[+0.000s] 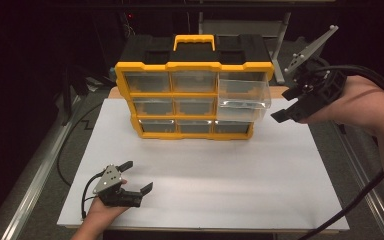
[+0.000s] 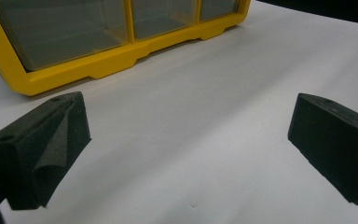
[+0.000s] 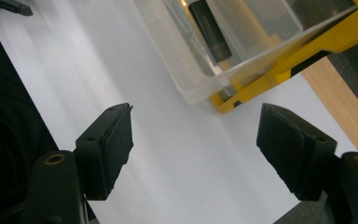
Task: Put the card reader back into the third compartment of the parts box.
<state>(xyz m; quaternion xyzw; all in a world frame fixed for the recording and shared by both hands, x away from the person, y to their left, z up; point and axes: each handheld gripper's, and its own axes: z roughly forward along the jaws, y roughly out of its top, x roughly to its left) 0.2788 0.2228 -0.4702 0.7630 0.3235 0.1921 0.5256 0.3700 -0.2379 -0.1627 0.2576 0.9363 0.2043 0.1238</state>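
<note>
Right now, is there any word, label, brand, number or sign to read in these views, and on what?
None can be read.
The yellow organizer, its pulled-out clear drawer and the white board show no print.
The left gripper and right gripper show no marking.

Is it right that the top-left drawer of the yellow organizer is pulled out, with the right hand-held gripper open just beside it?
Not quite. The pulled-out clear drawer is the top-right one of the yellow organizer, not the top-left; the high view shows this, with the other drawers pushed in. The rest holds: the right hand-held gripper is open just beside that drawer.
</note>
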